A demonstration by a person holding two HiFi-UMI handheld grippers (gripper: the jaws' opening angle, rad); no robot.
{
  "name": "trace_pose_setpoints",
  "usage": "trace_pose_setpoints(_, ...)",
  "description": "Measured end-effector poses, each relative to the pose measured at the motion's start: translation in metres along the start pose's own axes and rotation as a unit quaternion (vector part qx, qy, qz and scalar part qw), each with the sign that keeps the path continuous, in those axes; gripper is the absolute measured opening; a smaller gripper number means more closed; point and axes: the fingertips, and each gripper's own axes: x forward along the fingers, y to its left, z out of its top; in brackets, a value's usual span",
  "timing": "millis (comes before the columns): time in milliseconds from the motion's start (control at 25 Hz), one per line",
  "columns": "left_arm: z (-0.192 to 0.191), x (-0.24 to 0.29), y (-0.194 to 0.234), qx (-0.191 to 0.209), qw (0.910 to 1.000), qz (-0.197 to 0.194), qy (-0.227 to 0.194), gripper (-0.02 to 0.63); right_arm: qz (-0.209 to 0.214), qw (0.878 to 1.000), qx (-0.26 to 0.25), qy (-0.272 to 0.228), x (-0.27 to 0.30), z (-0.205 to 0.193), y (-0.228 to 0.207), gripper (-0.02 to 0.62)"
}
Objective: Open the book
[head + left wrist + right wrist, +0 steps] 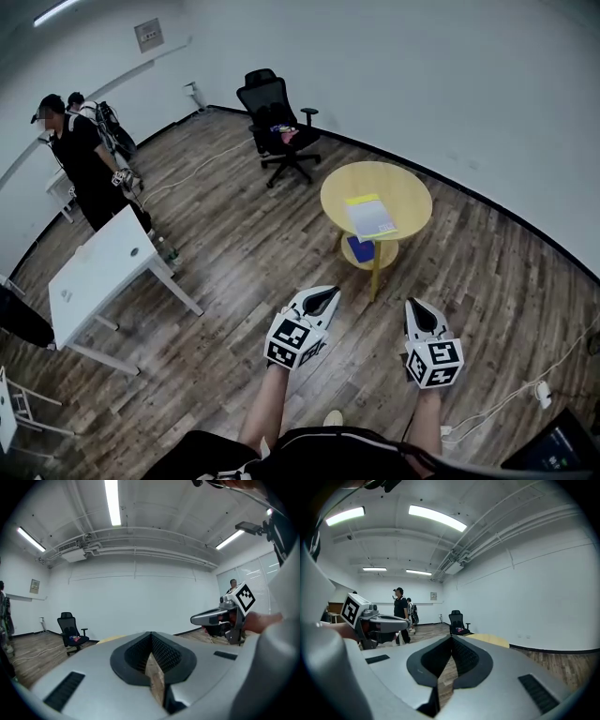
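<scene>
Yellow round tabletop (403,183) dead ahead, and on it lies the thin pale-covered book (370,217), a yellow band along its far edge. It lies flat and, as far as I can judge, closed, toward the near-left part of the top. I'm well apart from it: both tools hang over the brown wood-plank floor (234,253), short of the tabletop.

Checking the left hand-held gripper (319,302): jaws pressed together at the tips, nothing between them, only floor showing through the hollow behind the pads. Now the right hand-held gripper (424,317): same story, jaws together, empty. Both point roughly level, toward the tabletop.

So I read this as the approach, with the opening itself not yet begun. The next move calls for closing the distance, then working one tip under the cover's free edge. The other tool should press the book down so it doesn't skate on that smooth top. Which edge is the spine I can't tell; it's too small from here.

Hard to see: in both gripper views the tabletop is just a yellow sliver behind the jaws, and the book doesn't show at all. A blue thing (360,248) sits on the lower shelf, half hidden under the top; I can't say what it is. Beyond stands a black swivel office chair (279,127), well clear.
</scene>
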Motion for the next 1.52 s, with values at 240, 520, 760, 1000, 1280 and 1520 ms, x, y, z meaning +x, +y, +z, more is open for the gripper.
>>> trace_pose_setpoints(240, 0.0, 0.015, 0.018, -0.004, 1.0, 0.001, -0.003, -0.002, 0.003, 1.0, -0.004, 0.005, 0.021, 0.003, -0.006, 0.005)
trace_pose_setpoints(520, -0.001, 0.028, 0.023, -0.006, 1.0, 0.0, -0.001, -0.002, 0.003, 1.0, -0.006, 0.009, 0.033, 0.002, -0.016, 0.005)
trace_pose_setpoints(760, -0.003, 0.039, 0.035, -0.01, 0.9999, 0.008, -0.004, -0.002, 0.01, 1.0, -0.007, 0.004, 0.051, 0.004, -0.024, 0.005)
trace_pose_setpoints(1000, -0.009, 0.071, 0.053, -0.014, 0.9998, 0.013, 0.004, -0.002, 0.014, 1.0, -0.012, -0.001, 0.081, 0.011, -0.048, 0.005)
trace_pose_setpoints(1280, -0.015, 0.139, 0.071, -0.019, 0.9996, 0.016, 0.013, -0.002, 0.023, 1.0, -0.001, 0.012, 0.132, 0.002, -0.101, 0.005)
trace_pose_setpoints(1520, -0.015, 0.192, 0.114, -0.032, 0.9985, 0.037, 0.025, -0.002, 0.044, 0.999, -0.003, 0.015, 0.195, 0.014, -0.138, 0.005)
